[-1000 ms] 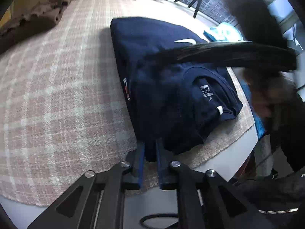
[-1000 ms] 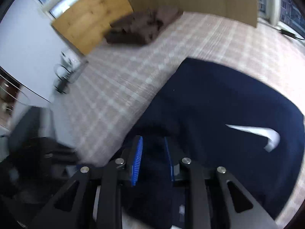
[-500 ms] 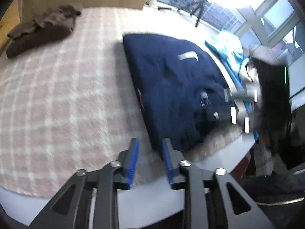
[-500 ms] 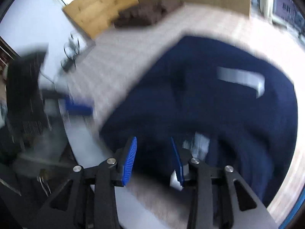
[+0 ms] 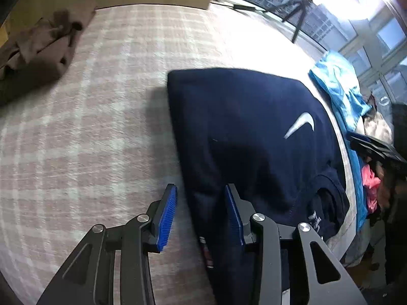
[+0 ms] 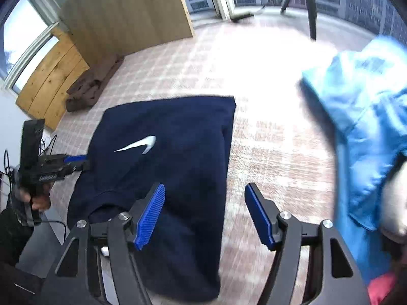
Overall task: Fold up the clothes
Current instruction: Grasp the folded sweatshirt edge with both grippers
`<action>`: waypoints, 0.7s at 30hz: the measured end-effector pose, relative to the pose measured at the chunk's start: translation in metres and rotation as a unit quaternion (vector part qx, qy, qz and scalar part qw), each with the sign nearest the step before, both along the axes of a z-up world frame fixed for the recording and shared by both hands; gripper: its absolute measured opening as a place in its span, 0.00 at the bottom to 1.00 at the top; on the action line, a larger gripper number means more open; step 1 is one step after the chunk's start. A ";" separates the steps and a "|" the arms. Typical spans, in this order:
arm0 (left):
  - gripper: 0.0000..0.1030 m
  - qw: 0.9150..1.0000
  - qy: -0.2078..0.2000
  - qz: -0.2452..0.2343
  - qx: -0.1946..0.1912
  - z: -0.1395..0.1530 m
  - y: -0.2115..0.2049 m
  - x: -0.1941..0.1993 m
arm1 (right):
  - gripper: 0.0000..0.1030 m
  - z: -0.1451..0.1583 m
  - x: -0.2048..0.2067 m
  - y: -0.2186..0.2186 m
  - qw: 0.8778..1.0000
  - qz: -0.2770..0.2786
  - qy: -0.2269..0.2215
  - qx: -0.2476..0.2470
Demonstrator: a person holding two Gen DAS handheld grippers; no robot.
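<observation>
Both hand-held grippers, left point(image 5: 199, 214) and right point(image 6: 204, 214), stand with jaws apart, gripping nothing, over the folded navy sweatshirt point(image 6: 173, 152) lying flat near the desk's point(image 5: 89, 132) front edge.

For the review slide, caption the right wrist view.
Open right gripper above the folded navy sweatshirt on the plaid cloth.

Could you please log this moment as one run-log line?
navy shirt: folded on plaid cover | left gripper: open | right gripper: open
</observation>
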State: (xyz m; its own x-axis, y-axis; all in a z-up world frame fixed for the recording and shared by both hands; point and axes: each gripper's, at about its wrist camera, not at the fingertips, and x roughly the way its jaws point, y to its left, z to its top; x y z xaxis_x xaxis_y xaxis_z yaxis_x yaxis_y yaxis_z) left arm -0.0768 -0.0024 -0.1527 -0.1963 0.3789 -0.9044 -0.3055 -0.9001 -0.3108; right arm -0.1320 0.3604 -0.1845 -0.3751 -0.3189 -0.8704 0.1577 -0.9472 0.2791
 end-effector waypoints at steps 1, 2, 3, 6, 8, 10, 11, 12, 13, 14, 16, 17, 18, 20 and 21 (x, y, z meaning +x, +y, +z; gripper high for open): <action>0.36 1.000 -0.001 -0.005 0.000 0.000 0.003 0.000 | 0.63 -0.007 -0.003 0.000 1.000 0.005 -0.006 0.002; 0.40 1.000 -0.003 -0.009 0.000 -0.001 0.006 0.000 | 0.63 -0.014 -0.006 -0.001 1.000 0.010 -0.011 0.005; 0.42 1.000 -0.002 -0.013 -0.004 -0.001 0.009 0.000 | 0.63 -0.020 -0.007 -0.002 1.000 0.015 -0.015 0.005; 0.43 0.999 0.004 -0.027 -0.024 -0.003 0.022 -0.001 | 0.62 -0.029 -0.005 -0.006 0.999 0.030 -0.018 0.004; 0.43 0.999 0.003 -0.030 -0.032 -0.004 0.029 -0.002 | 0.62 -0.028 -0.003 -0.009 0.999 0.037 -0.012 0.015; 0.43 0.999 0.002 -0.027 -0.039 -0.005 0.033 -0.004 | 0.59 -0.028 -0.001 -0.012 0.999 0.044 -0.007 0.025; 0.43 0.999 0.003 -0.027 -0.043 -0.006 0.035 -0.004 | 0.58 -0.028 0.000 -0.014 0.998 0.047 -0.004 0.031; 0.43 0.998 0.005 -0.030 -0.052 -0.006 0.039 -0.004 | 0.53 -0.028 0.001 -0.015 0.998 0.050 -0.001 0.036; 0.43 0.998 0.006 -0.032 -0.061 -0.006 0.042 -0.004 | 0.50 -0.028 0.002 -0.017 0.998 0.054 0.001 0.041; 0.43 0.997 0.008 -0.032 -0.069 -0.007 0.046 -0.005 | 0.49 -0.028 0.002 -0.019 0.997 0.056 0.004 0.044; 0.43 0.996 0.012 -0.033 -0.083 -0.008 0.053 -0.005 | 0.48 -0.027 0.001 -0.022 0.997 0.056 0.007 0.048; 0.41 0.995 0.015 -0.037 -0.088 -0.008 0.056 -0.005 | 0.46 -0.027 0.001 -0.023 0.997 0.059 0.009 0.047; 0.41 0.995 0.018 -0.040 -0.092 -0.008 0.060 -0.005 | 0.39 -0.027 0.002 -0.024 0.997 0.065 0.011 0.043; 0.31 0.995 0.020 -0.043 -0.091 -0.008 0.065 -0.005 | 0.29 -0.028 0.002 -0.026 0.997 0.074 0.008 0.032; 0.29 0.995 0.021 -0.045 -0.088 -0.009 0.067 -0.005 | 0.23 -0.030 0.002 -0.026 0.997 0.076 0.005 0.023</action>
